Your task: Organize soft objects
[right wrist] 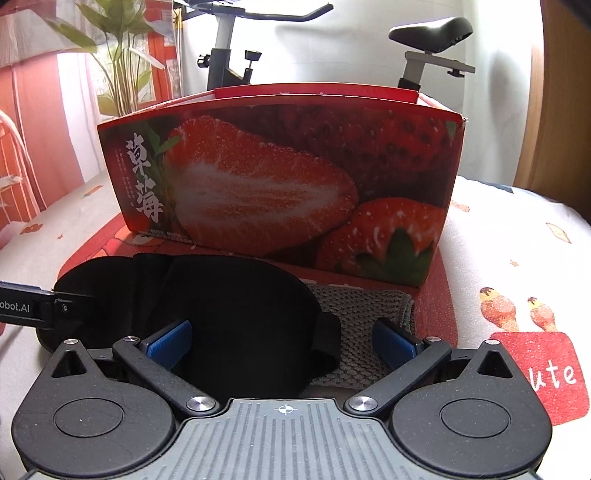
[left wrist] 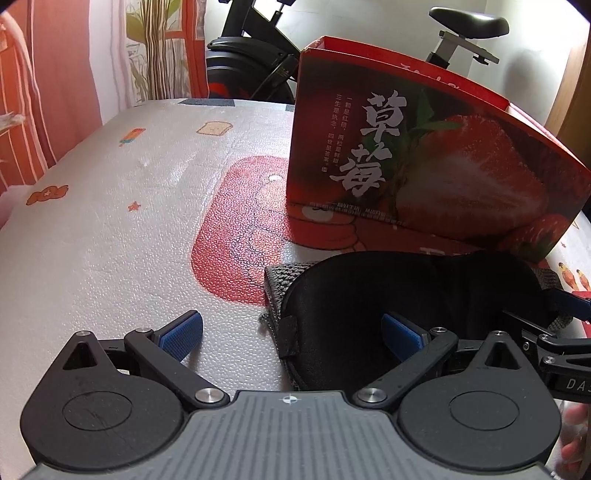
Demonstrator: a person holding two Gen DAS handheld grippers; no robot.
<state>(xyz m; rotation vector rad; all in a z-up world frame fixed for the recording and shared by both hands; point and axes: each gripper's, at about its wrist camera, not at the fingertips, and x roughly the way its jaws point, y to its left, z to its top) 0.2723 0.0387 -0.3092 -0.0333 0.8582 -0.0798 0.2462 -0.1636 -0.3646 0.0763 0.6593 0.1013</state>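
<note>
On the printed foam mat (left wrist: 110, 229), a black sleep mask (left wrist: 388, 295) lies on top of a grey knitted cloth (left wrist: 280, 284), just in front of a red strawberry box (left wrist: 424, 162). From the left wrist view, the left gripper (left wrist: 291, 332) hangs low over the mat with its 2 blue-padded fingers (left wrist: 183, 334) spread wide and nothing between them; the left pad is over bare mat and the right pad sits over the mask's left part. A short black strap (left wrist: 288, 338) on the mask's near edge lies between the 2 pads. At the right edge of this view the other gripper's dark finger reaches in beside the mask.

From the right wrist view, the right gripper (right wrist: 282, 341) is also spread wide with nothing held. Its left pad is above the sleep mask (right wrist: 229, 302), its right pad above the grey knitted cloth (right wrist: 362, 314), and the strap (right wrist: 327, 341) falls between them. The strawberry box (right wrist: 280, 184) stands upright directly behind the mask, its top open, resting on a red patch of the foam mat (right wrist: 509, 258). Whether either pad actually touches the fabric cannot be told. Behind the box stand an exercise bike (right wrist: 432, 33) and a leafy plant (right wrist: 118, 62).
</note>
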